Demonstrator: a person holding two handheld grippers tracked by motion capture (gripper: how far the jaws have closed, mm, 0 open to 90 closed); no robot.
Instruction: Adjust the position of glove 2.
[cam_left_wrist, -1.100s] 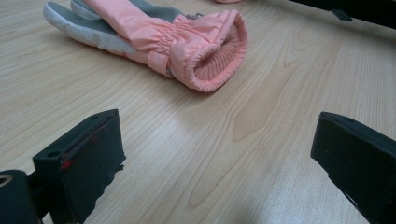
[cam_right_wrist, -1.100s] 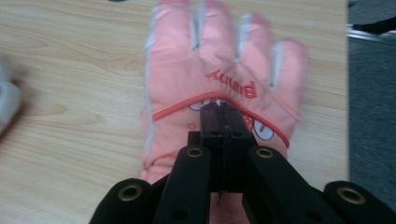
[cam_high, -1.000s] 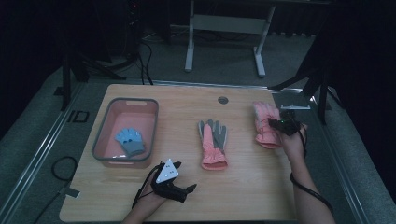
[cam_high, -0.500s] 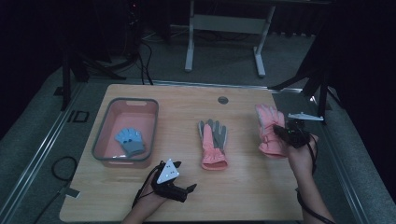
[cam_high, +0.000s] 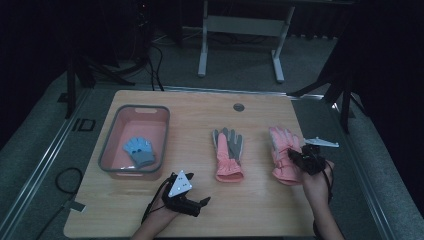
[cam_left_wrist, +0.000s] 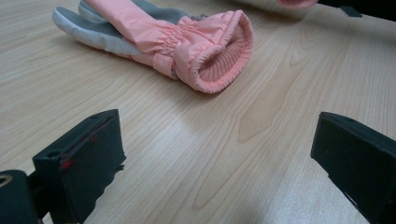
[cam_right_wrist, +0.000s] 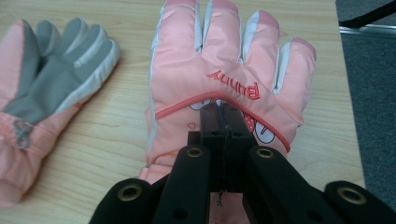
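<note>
High view: right gripper (cam_high: 299, 159) pinching the right-hand pink glove (cam_high: 283, 156), dragging it toward the table's near edge.

Against the two earlier high views, this glove now lies nearer the person and closer to the middle glove (cam_high: 228, 155); the right hand has drawn back with it. Right gripper view shows the jaws closed tight on a fold of fabric at the glove's back, below the "Bunny" lettering. Judgement: a reposition or pickup is under way, likely bound for the pink bin (cam_high: 111, 150), which already holds a blue glove (cam_high: 140, 151). Left gripper (cam_high: 196, 204) rests on the table (cam_high: 250, 210), jaws spread wide, holding nothing. Hidden: the held glove's cuff behind the jaws; how much fabric is caught cannot be told.
</note>
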